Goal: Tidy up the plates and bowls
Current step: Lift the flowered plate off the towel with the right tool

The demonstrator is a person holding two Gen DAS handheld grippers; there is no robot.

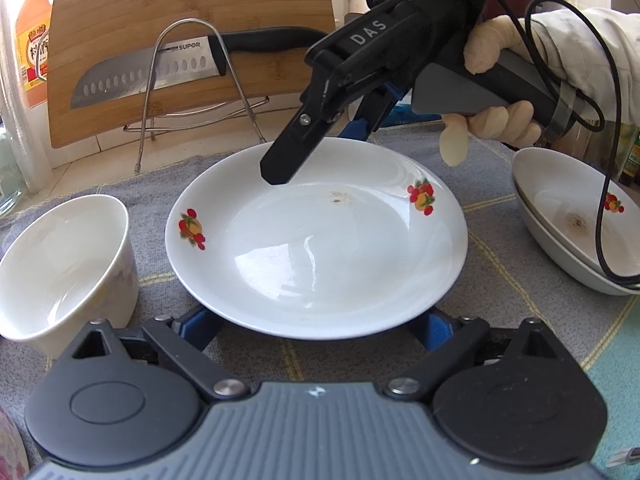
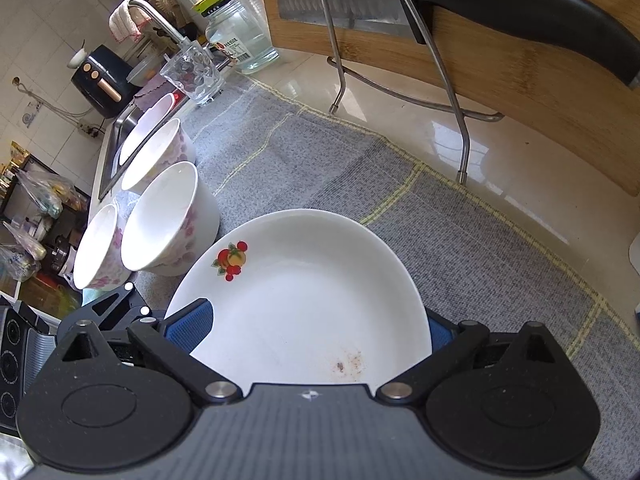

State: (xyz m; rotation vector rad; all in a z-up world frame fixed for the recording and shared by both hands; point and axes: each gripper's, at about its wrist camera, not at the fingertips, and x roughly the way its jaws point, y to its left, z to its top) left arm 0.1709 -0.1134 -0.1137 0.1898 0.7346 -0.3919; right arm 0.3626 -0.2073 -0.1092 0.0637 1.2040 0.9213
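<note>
On the grey mat (image 1: 500, 240), near the middle, found a white plate (image 1: 316, 240) with two fruit prints and a brown stain close to its far rim. Saw the left tongs (image 1: 318, 326) at the near rim, spread wide and gripping nothing, blue pads (image 1: 198, 326) reaching in under the rim on either side. Could not tell whether touching the plate or just beneath it. At the far rim, met the right tongs (image 2: 314, 330), rolled on their side in a gloved hand (image 1: 496, 120), likewise wide open and clamping nothing: one finger above the plate near the stain, the other down behind the rim. Judged the plate to sit between those fingers, not pinched. Could not tell whether resting flat on the mat or raised a little. Left of the plate, just beside it, noted an upright white bowl (image 1: 60, 264); farther left, more floral bowls (image 2: 156, 152) close together by the sink (image 2: 116, 148). To the right, well apart, noted two more plates (image 1: 568, 232) stacked, the top one stained too. Behind, on the counter, saw a wooden board (image 1: 180, 8) and a knife (image 1: 144, 76) leaning in a wire rack (image 1: 150, 92), plus a glass (image 2: 192, 72) and a jar (image 2: 240, 40) toward the sink.
</note>
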